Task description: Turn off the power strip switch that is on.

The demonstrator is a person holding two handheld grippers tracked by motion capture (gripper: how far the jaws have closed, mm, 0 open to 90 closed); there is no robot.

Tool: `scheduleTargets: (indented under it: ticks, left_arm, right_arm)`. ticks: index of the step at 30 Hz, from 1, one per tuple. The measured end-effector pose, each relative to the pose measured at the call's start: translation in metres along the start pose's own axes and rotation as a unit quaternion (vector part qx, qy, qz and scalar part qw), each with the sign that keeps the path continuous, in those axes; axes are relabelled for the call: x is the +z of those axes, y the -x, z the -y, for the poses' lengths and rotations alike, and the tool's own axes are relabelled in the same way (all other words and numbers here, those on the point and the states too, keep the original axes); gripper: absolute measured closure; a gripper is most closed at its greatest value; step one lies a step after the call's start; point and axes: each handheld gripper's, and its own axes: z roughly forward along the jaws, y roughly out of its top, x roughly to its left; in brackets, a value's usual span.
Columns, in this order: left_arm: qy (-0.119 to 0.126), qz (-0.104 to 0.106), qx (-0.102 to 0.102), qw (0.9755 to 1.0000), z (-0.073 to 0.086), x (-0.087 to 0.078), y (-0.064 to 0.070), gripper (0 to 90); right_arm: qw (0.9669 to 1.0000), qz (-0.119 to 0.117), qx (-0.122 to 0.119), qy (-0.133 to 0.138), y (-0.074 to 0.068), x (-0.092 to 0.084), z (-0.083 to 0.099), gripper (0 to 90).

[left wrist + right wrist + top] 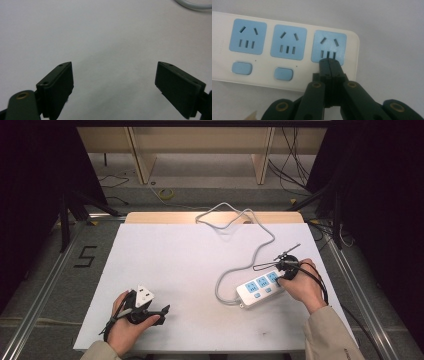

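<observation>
Although the pictures do not show whether the switch has clicked, the work in hand looks like pressing the third switch button on the white power strip (287, 50), and the press seems to be at its contact stage. In the right gripper view the right claw (329, 65) has its jaws brought together into one blunt tip, holding nothing, and that tip sits on the strip's face just below the end socket (328, 46), right where that socket's button should be, covering it. The two other switch buttons (242, 68) along the same row stand uncovered. The strip lies on the white table (190, 270), with its grey cord (240, 265) looping away from it toward the far edge. Well apart from the strip, at the near left of the table, the left claw (115, 80) hovers with jaws wide apart and nothing between them. What seems left is to confirm the press, lift off the strip, and perhaps deal with the remaining buttons.
</observation>
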Motion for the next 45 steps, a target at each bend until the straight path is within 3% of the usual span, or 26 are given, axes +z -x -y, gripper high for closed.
scheduleTargets:
  ticks: [33,45]
  left_arm:
    - [-0.001,0.001,0.0,1.0,0.0,-0.0001,0.0,14.8]
    - [0.002,0.001,-0.002,1.0,0.0,0.0,0.0001,14.7]
  right_arm:
    - [0.9996,-0.013,0.017,0.017,0.0043,-0.0002,0.006,90.0]
    - [0.9989,-0.016,0.018,0.039,0.0022,-0.0068,0.0077,90.0]
